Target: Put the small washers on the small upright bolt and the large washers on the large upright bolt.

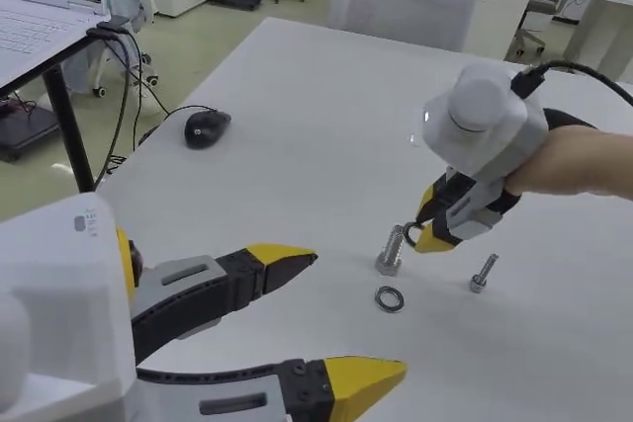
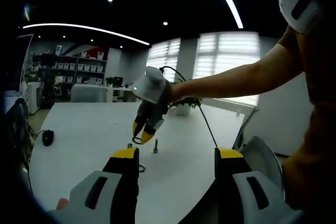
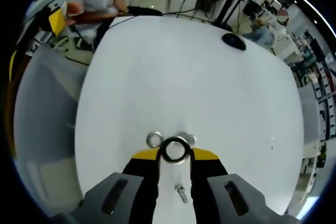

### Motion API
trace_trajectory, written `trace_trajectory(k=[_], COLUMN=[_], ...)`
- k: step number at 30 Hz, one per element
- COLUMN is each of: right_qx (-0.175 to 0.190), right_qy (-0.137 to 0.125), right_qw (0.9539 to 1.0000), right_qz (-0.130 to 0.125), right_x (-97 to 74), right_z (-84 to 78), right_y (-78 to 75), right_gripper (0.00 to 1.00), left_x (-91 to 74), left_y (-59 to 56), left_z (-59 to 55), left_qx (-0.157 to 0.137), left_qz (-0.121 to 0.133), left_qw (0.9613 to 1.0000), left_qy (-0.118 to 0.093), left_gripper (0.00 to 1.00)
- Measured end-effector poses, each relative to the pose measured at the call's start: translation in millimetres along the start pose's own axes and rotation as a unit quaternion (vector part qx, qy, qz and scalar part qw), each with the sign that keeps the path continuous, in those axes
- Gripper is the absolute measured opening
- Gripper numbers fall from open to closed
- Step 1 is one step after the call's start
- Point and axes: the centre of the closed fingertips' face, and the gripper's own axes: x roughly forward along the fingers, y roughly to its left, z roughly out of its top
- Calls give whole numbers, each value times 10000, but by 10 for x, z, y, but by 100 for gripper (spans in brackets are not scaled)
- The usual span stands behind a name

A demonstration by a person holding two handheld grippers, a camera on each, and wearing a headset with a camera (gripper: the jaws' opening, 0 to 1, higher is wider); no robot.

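White table (image 1: 297, 96) in an open-plan office, mouse (image 1: 207, 127) off at the far side, laptop (image 1: 40, 27) on the next desk over; by my read this is the early part of the job.

The large bolt (image 1: 391, 249) stands upright mid-table and the small bolt (image 1: 483, 272) is upright near it, the two apart from each other; both shafts look bare to me (they're tiny in frame, so I wouldn't swear to it).

The right gripper (image 1: 427, 236) is clamped on the held washer (image 3: 173, 150), pinched by its rim between the yellow tips, hovering just beside the top of the large bolt; not dropped over the thread yet as far as I can tell. A loose washer (image 1: 389, 298) lies flat on the table just in front of that bolt. The left gripper (image 1: 359, 314) has its jaws spread wide with nothing in them, hanging over the near side.

So what's left: seat this washer, then the loose one.

Container-wise, the washers sit on bare tabletop rather than in a tray; the bolts are the only holders.
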Motion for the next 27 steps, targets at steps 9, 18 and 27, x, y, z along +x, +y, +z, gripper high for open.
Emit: trace_trajectory(k=[9,18,27], right_qx=[-68,-46,24], right_qy=[133,229,305], right_qw=[9999,9995,9992], right_qz=[76,201,260], right_x=[115,306,446], right_z=[18,-34,-120], right_y=[-157,-183,-182], right_gripper=[22,22,22], left_x=[-20,-18,-8], left_y=[64,137,153], left_z=[-9,-52,-87], left_qx=[-32,-92,-139], left_qz=[94,150,148], left_qw=[9999,9998,9997], left_qy=[38,91,101], left_gripper=[57,57,57])
